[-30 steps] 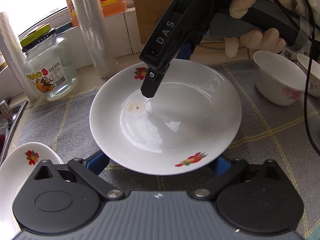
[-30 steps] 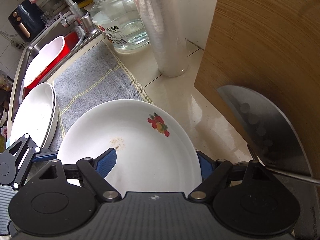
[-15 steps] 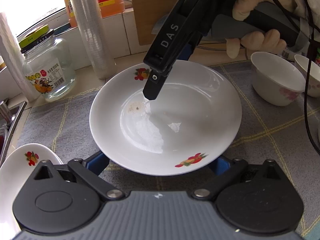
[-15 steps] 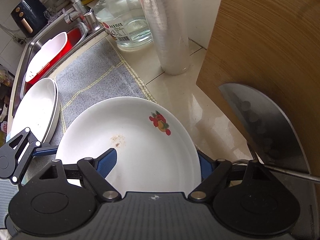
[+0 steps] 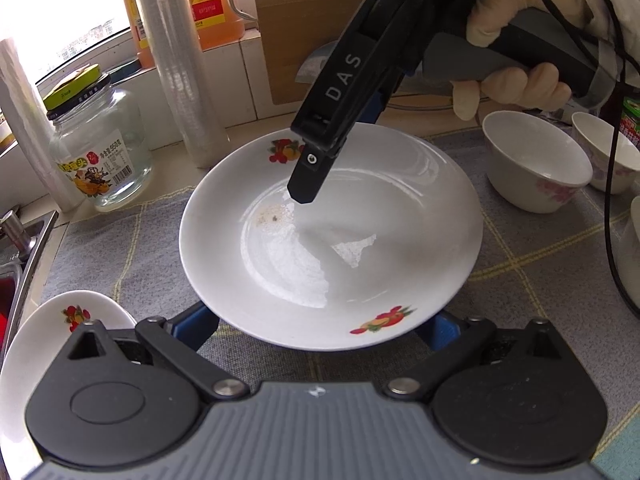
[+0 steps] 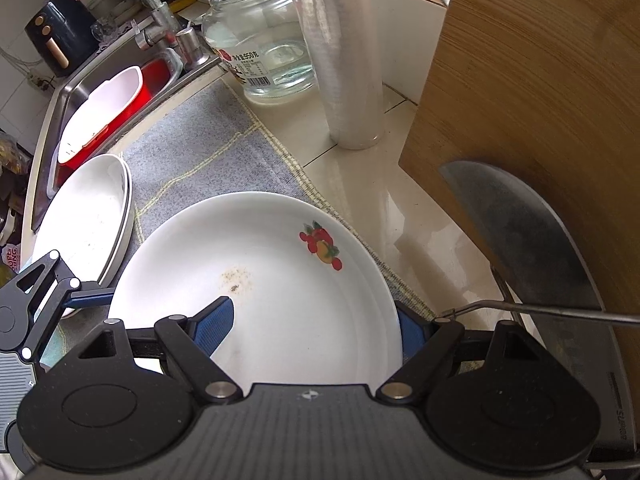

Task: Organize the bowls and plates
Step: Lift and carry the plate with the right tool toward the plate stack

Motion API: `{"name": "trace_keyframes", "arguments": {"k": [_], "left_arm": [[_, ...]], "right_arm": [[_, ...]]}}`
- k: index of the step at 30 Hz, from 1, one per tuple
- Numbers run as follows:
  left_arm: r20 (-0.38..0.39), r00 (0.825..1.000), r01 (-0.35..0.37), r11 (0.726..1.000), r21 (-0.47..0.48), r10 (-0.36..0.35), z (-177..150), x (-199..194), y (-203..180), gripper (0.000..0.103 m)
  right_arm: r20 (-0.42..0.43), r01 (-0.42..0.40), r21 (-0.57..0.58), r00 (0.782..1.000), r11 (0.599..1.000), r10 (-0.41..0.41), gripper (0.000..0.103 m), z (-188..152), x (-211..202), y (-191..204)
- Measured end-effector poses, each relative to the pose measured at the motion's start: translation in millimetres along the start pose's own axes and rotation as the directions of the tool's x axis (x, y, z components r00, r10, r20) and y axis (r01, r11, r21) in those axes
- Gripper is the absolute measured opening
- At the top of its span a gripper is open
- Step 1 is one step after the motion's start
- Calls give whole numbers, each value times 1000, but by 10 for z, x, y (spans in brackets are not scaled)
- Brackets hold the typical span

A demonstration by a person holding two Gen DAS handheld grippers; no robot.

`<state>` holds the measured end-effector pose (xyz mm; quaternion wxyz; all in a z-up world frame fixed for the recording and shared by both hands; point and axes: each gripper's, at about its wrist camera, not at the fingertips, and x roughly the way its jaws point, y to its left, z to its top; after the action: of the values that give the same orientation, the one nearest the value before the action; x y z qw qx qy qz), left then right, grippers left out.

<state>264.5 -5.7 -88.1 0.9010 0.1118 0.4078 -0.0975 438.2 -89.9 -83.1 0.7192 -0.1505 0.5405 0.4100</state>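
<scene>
A white plate point(image 5: 360, 248) with fruit decals and a brown stain sits between both grippers, seemingly just above the grey checked cloth point(image 5: 540, 264). My left gripper point(image 5: 316, 322) has its jaws spread wide, and the blue fingers point(image 5: 196, 326) run under the plate's near rim, tips hidden. My right gripper point(image 6: 312, 324), held by a gloved hand point(image 5: 512, 88), straddles the far rim of the plate point(image 6: 280, 320). One of its fingers point(image 5: 308, 176) touches the inside near the stain; the other is below the rim outside. Stacked white plates point(image 6: 80, 220) lie to the left.
Two white bowls point(image 5: 536, 160) stand on the cloth at the right. A glass jar point(image 5: 100, 152) and a plastic-wrap roll point(image 5: 180, 80) stand at the back left. A wooden cutting board point(image 6: 540, 100) with a cleaver point(image 6: 528, 240) leans behind. The sink point(image 6: 100, 108) holds a red-and-white basin.
The plate and both grippers keep their places relative to one another. The bowls and the counter behind shift slightly against them. No jaw has visibly opened or shut.
</scene>
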Motion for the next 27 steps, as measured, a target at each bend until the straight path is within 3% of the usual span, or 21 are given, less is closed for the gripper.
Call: {"name": "trace_keyframes", "arguments": {"k": [27], "left_arm": [[27, 999, -27, 999, -30, 27, -287, -715, 57, 102]], "right_arm": [[30, 20, -68, 999, 997, -18, 88, -119, -320, 748]]}}
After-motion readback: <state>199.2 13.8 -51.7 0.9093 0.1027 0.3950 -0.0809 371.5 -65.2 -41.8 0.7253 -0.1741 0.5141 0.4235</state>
